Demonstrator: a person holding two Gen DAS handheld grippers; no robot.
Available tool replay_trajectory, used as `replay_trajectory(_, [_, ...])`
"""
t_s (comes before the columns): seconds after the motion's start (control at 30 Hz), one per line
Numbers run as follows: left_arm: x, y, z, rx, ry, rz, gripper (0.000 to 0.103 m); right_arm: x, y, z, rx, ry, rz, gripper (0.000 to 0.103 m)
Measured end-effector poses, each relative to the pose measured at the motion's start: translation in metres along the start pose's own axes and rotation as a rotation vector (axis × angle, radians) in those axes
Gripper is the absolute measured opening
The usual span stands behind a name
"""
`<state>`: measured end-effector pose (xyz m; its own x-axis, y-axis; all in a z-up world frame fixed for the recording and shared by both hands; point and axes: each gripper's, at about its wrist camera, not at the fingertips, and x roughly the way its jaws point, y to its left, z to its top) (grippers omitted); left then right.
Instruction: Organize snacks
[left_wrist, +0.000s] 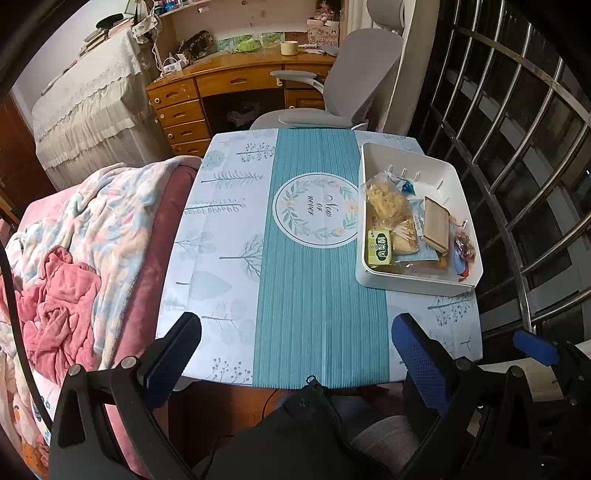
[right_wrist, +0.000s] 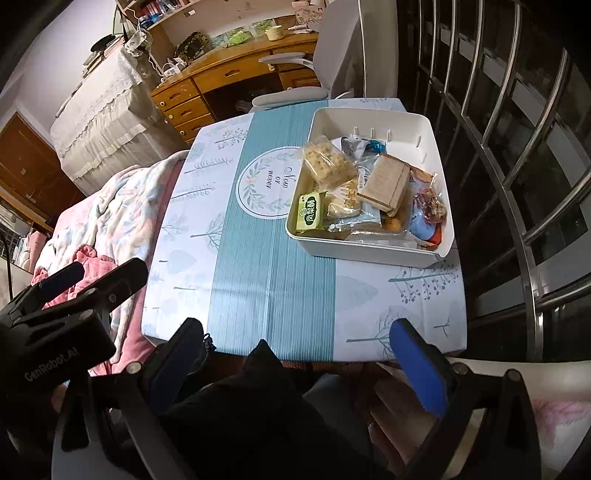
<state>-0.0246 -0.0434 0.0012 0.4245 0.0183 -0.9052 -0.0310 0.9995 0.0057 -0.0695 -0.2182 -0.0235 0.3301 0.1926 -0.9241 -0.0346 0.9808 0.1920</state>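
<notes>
A white bin (left_wrist: 384, 157) (right_wrist: 369, 254) stands on the right side of the small table. It holds several snacks: a clear pack of pale puffed pieces (left_wrist: 388, 203) (right_wrist: 327, 160), a green and yellow packet (left_wrist: 379, 248) (right_wrist: 310, 213), a brown cardboard box (left_wrist: 436, 226) (right_wrist: 386, 182) and red wrapped sweets (left_wrist: 465, 245) (right_wrist: 430, 208). My left gripper (left_wrist: 295, 343) is open and empty above the table's near edge. My right gripper (right_wrist: 295, 345) is open and empty, near the same edge, right of the left one.
The table has a blue and white cloth (left_wrist: 314, 295) (right_wrist: 266, 277). A bed with pink blankets (left_wrist: 74, 258) lies to the left. A grey chair (left_wrist: 354, 85) and a wooden desk (left_wrist: 221, 85) stand behind. Metal window bars (left_wrist: 517, 166) run along the right.
</notes>
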Motion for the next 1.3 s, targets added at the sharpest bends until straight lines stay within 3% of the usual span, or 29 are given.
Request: replay_trajectory(1.3, [0.0,0.0,0.005,0.02,0.002,-0.014,0.102,0.011,0.0,0.0,-0.004,0.037,0.003,0.102])
